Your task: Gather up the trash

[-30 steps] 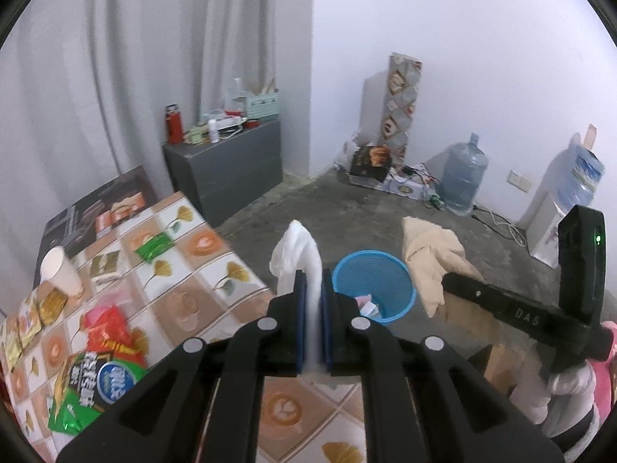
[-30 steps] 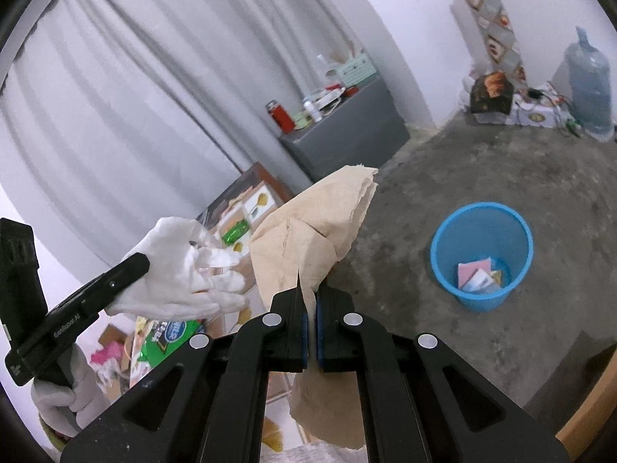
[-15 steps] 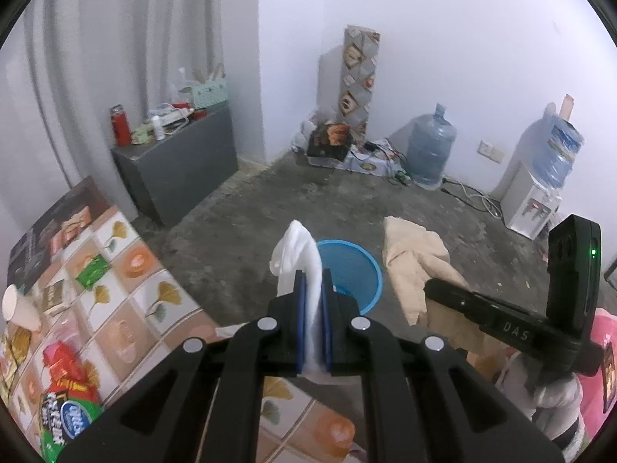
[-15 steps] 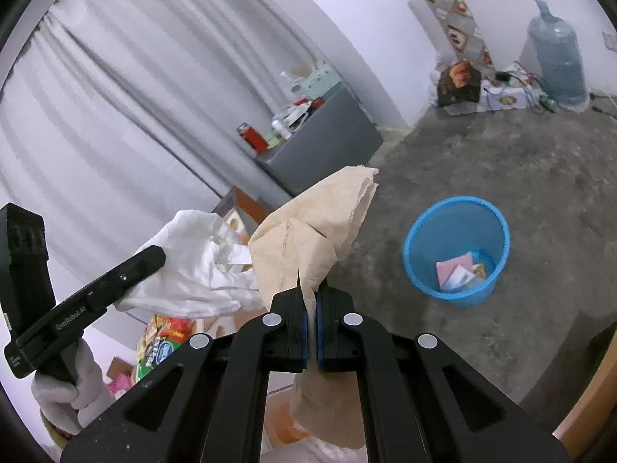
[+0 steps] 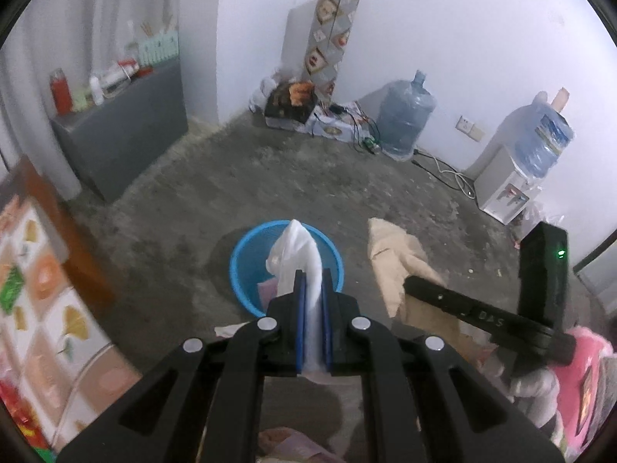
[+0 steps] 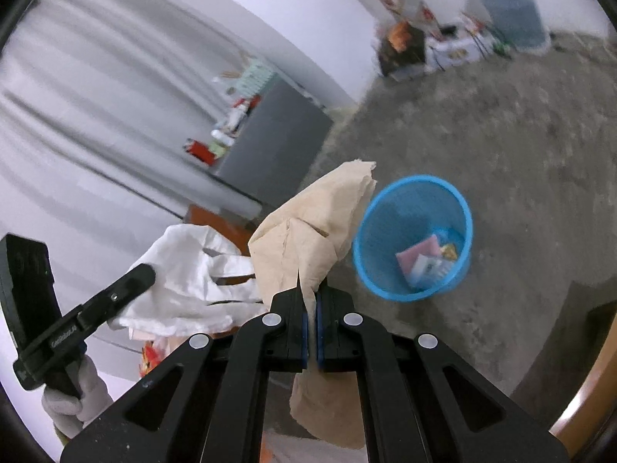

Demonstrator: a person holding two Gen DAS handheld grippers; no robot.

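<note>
My left gripper (image 5: 313, 281) is shut on a crumpled white tissue (image 5: 297, 254), which hangs over the blue mesh bin (image 5: 246, 266) on the floor. My right gripper (image 6: 311, 289) is shut on a crumpled beige paper napkin (image 6: 308, 227), held just left of the same blue bin (image 6: 412, 212). Pink and white scraps lie at the bin's bottom. From the left wrist view the napkin (image 5: 393, 262) and the right gripper's body (image 5: 478, 314) sit to the right. The right wrist view has the white tissue (image 6: 185, 270) and the left gripper's body (image 6: 85, 316) at the left.
A tiled-pattern table (image 5: 42, 308) with snack wrappers fills the left. A grey cabinet (image 5: 123, 135) with bottles stands by the curtain. Water jugs (image 5: 403, 115), a dispenser (image 5: 505, 185), cables and boxes line the far wall. The floor is bare concrete around the bin.
Both grippers swung away from the table and lowered toward the blue bin, each still holding its paper. The bin now lies right under the left gripper's tissue.
</note>
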